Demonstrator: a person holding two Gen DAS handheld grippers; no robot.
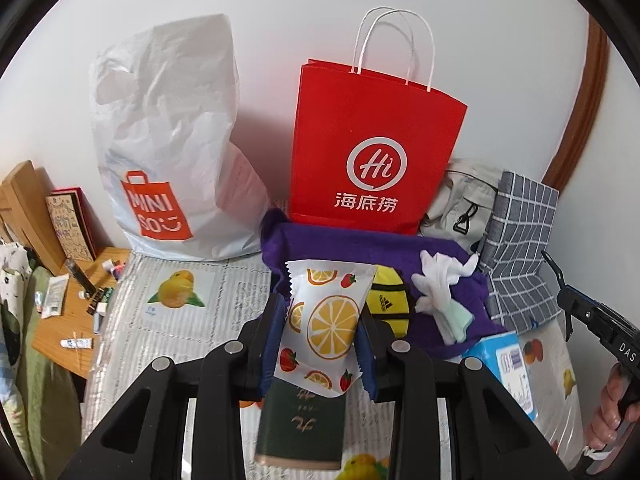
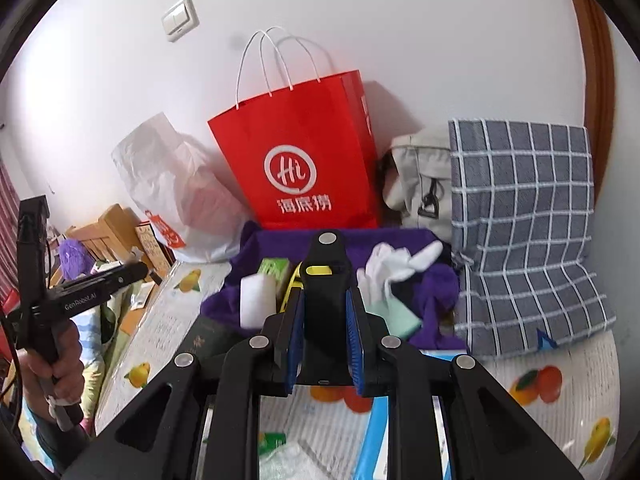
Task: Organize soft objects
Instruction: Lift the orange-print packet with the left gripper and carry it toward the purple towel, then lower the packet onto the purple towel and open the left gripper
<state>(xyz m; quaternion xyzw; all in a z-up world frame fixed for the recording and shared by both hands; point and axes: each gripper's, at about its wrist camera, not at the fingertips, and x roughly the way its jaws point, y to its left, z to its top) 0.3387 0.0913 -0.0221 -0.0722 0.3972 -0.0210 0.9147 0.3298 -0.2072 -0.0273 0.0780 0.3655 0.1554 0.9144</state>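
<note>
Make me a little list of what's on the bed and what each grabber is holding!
left hand-held gripper: shut on the fruit-print packet
right hand-held gripper: shut on a black strap-like thing with a yellow slot
back row: white plastic bag, red paper bag, beige bag, checked cushion
pile: purple cloth with white gloves on it
bed cover: fruit pictures
</note>
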